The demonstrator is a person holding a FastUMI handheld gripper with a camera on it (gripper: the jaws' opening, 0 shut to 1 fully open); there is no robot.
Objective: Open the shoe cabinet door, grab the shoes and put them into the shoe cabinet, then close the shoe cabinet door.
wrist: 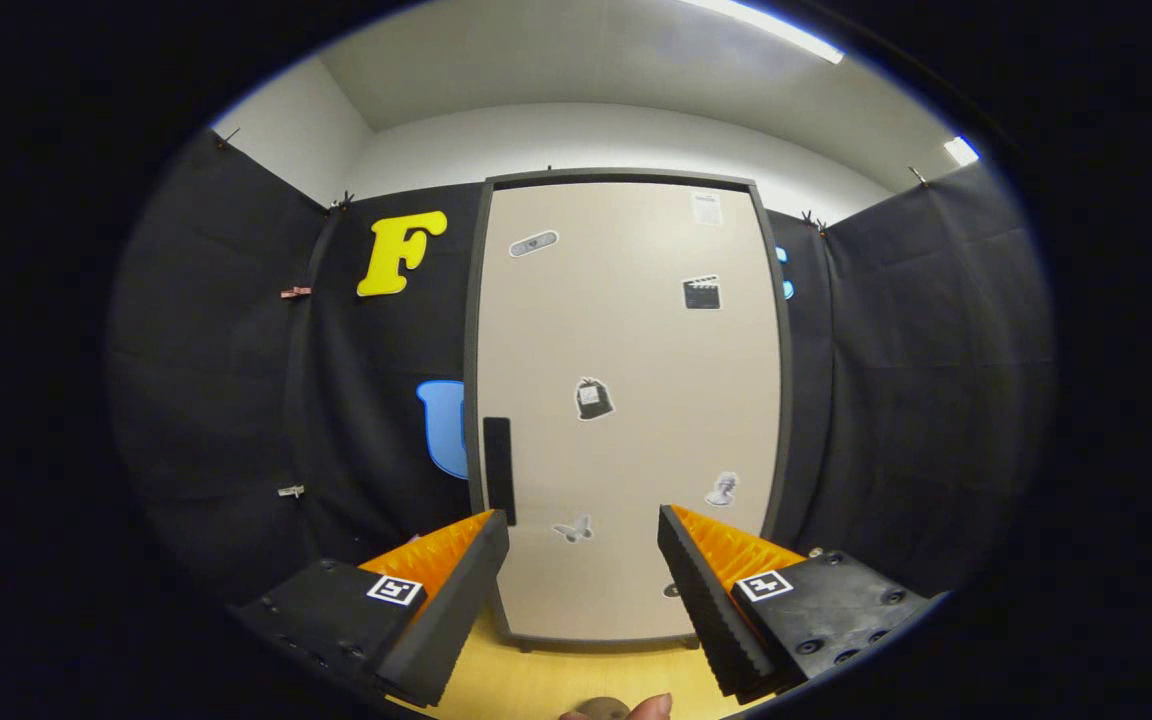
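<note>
Shoe cabinet stands upright on floor, beyond fingers, backed by booth wall. Door shut, handle at its left edge. Gripper fingers spread apart, nothing between them, well short of door.

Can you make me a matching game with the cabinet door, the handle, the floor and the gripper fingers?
Things:
1. shoe cabinet door
2. door handle
3. floor
4. gripper fingers

Descriptions:
A. yellowish wood colour
B. black strip near the door's left edge
C. beige, closed, with stickers on it
D. spread apart, orange inside, holding nothing

Pairs: 1-C, 2-B, 3-A, 4-D
</note>
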